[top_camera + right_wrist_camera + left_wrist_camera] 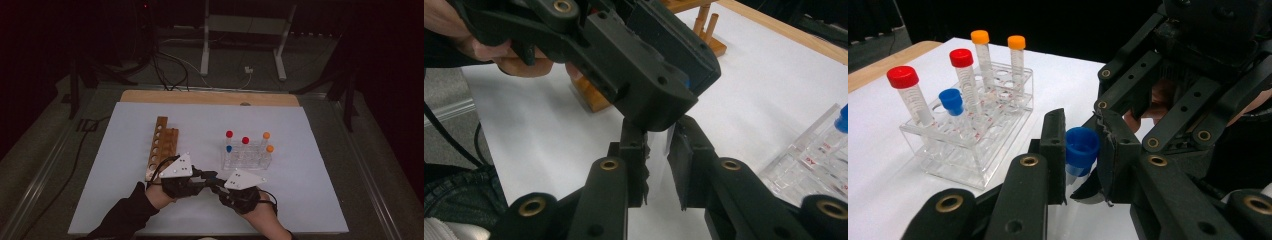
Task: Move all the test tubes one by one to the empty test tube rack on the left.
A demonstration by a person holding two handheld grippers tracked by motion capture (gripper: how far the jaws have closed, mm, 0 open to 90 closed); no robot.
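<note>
In the left gripper view, my left gripper [1081,152] is shut on the blue cap [1082,145] of a clear tube, whose body hangs below the pads. The right gripper view has my right gripper [657,155] shut on that clear tube body [657,150], with the left gripper [659,75] directly over it, hiding the cap. From above, the two grippers meet tip to tip near the table's front middle: left gripper [211,179], right gripper [221,186]. The tube itself is hidden there.
A clear plastic rack [247,159] stands just beyond the grippers with red-, orange- and blue-capped tubes [962,75] upright in it. A wooden rack with holes [161,145] lies to the left. White table cover [310,200] spreads on all sides.
</note>
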